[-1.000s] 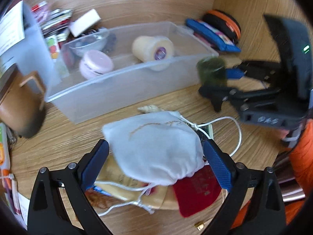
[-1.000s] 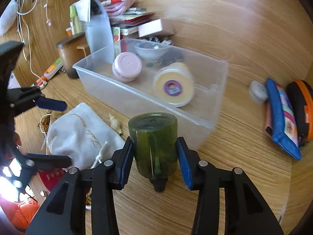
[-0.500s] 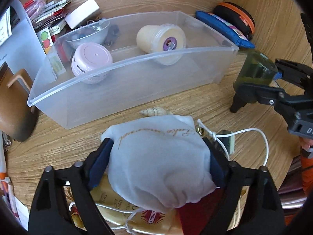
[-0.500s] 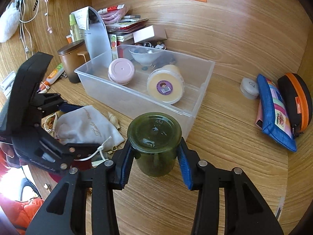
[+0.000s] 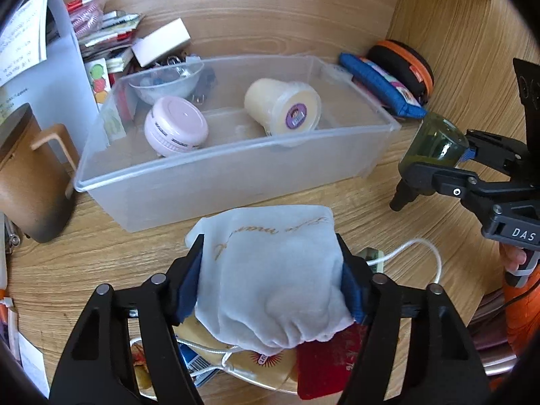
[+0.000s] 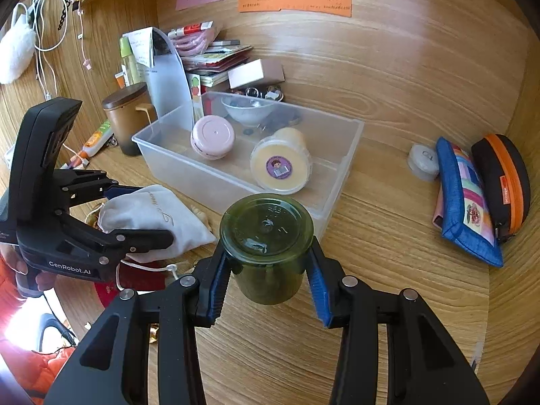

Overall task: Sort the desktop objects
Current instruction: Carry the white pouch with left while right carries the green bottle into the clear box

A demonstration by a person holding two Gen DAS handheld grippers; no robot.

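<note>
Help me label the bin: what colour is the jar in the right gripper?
Dark translucent green jar, clearest in the right wrist view.

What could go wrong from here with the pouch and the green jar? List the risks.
1. The left gripper is closing on the soft white pouch; its drawstring trails over the clutter beneath and may snag or drag items along.
2. The right gripper holds the green glass jar by its smooth sides, close to the clear bin; it could slip or knock the rim.
3. The two grippers are close together and might collide.
</note>
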